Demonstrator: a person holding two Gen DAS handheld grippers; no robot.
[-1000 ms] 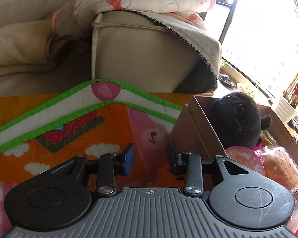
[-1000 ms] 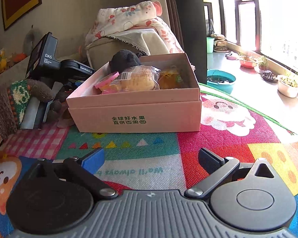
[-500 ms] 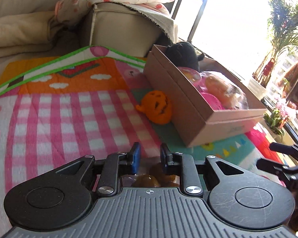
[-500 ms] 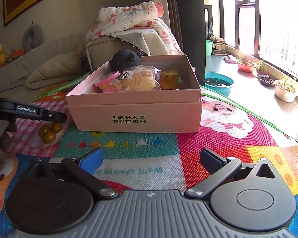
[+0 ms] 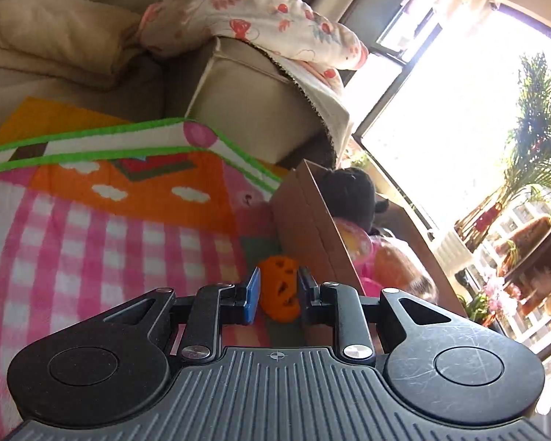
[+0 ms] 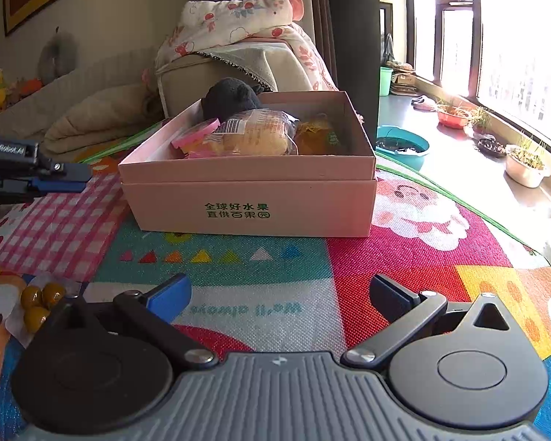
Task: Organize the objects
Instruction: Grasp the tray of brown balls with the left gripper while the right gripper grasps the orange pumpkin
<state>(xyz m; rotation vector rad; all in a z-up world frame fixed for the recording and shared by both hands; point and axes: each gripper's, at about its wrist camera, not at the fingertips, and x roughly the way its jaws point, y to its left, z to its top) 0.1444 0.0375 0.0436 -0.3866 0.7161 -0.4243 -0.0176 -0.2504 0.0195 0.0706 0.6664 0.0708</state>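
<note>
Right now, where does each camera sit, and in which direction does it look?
Left wrist: on the left gripper, low over the play mat, facing the orange pumpkin toy and the cardboard box from its side; its own fingers show, jaws just been closing, gripping nothing.
Right wrist: on the right gripper, facing the box's printed front; its open fingers show, plus the left gripper at the left edge.
Shared: the box, the black plush toy inside, the sofa arm.

A box point(image 6: 246, 198) sat on a play mat point(image 6: 404, 257), a plush toy point(image 6: 231, 97) and packaged bread point(image 6: 253, 136) inside. A pumpkin toy point(image 5: 279, 286) lay beside its wall; a sofa point(image 6: 202, 77) stood behind.
</note>
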